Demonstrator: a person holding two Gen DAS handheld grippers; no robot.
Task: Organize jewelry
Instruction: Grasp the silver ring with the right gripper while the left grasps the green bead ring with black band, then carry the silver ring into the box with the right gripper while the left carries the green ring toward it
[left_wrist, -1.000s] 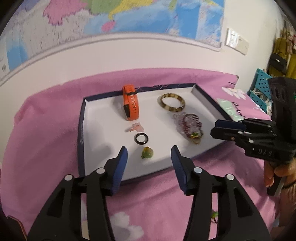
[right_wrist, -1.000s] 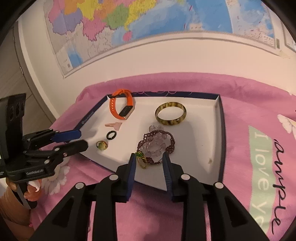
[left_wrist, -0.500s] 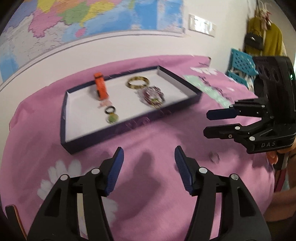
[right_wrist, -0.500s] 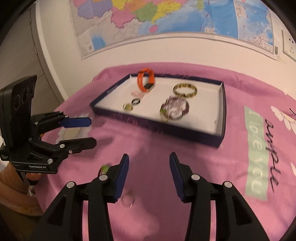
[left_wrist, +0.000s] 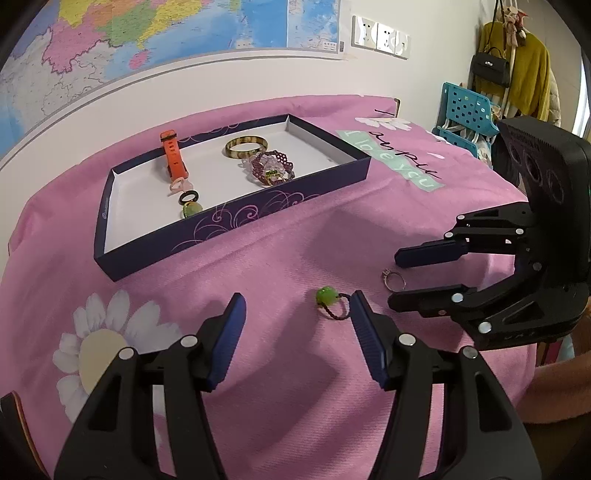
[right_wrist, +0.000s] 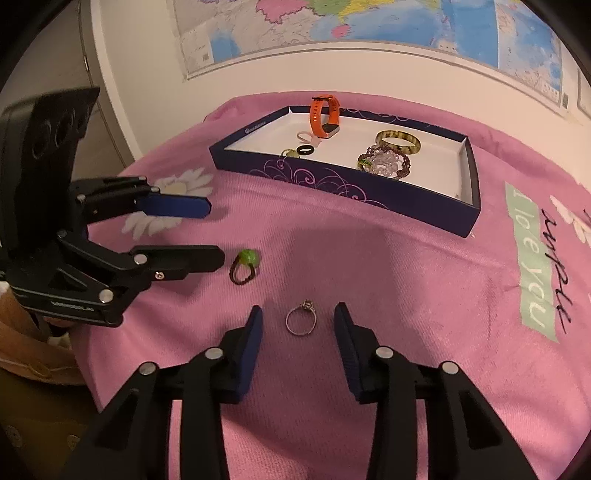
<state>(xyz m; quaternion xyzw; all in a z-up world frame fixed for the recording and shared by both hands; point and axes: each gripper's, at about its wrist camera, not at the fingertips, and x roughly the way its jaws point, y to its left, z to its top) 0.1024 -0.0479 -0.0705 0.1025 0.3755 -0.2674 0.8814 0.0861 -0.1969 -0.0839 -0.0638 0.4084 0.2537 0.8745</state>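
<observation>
Two rings left on the cloth, the rest already in the box.

I have the left gripper (left_wrist: 295, 314) spread wide and empty by the green bead ring (left_wrist: 330, 302), the right gripper (right_wrist: 298, 325) wide and empty around the silver ring (right_wrist: 301, 322); the watch (right_wrist: 325, 116), bangle (right_wrist: 398, 141) and bracelets (right_wrist: 384, 162) lie in the box (right_wrist: 332, 181). The cloth (right_wrist: 406, 295) reads "I love you".

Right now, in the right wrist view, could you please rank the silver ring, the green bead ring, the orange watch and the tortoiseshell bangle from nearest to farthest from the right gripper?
1. Silver ring, on the cloth between the right gripper fingers.
2. Green bead ring, ahead to the left, by the left gripper.
3. Tortoiseshell bangle, in the box, right side.
4. Orange watch, at the box's back.
</observation>
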